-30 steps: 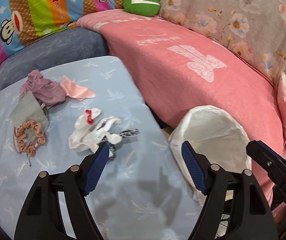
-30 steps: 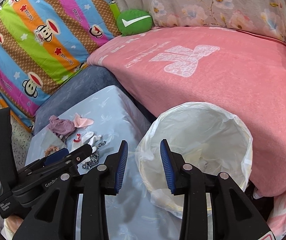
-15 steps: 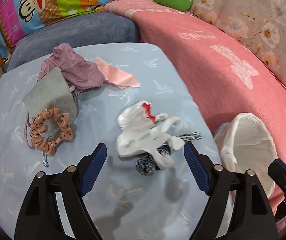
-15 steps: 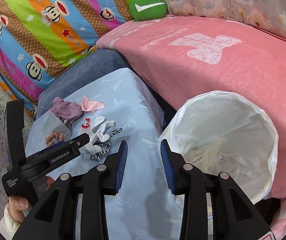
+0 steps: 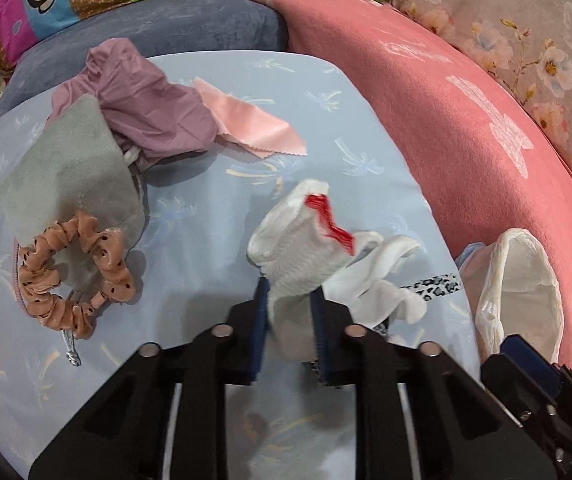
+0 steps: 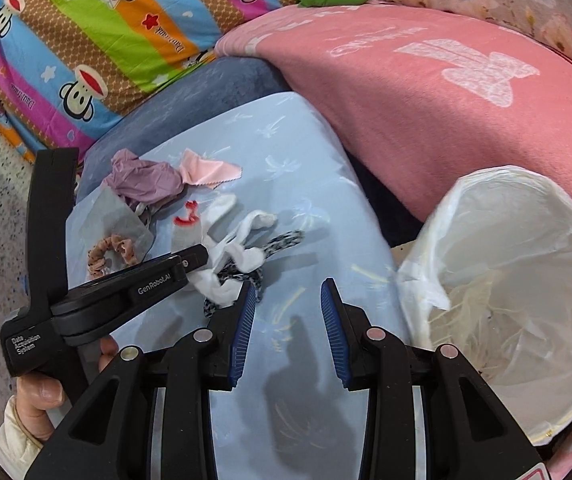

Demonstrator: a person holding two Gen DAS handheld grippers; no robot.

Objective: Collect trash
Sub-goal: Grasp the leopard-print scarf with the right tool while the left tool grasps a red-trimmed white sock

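Currently pick-up step: left gripper [image 5: 288, 322] jaws just closed, pinching white ribbed sock with red trim [image 5: 300, 246] on pale blue surface [image 5: 213, 184]. Right gripper [image 6: 288, 330] jaws part open, empty. Next: lift, carry to white-lined bin [image 6: 502, 208] alongside.

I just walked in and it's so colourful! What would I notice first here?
Probably the left gripper, whose jaws have just closed on a white sock on the pale blue table. Then the white-lined trash bin at the table's right, against the big pink blanket.
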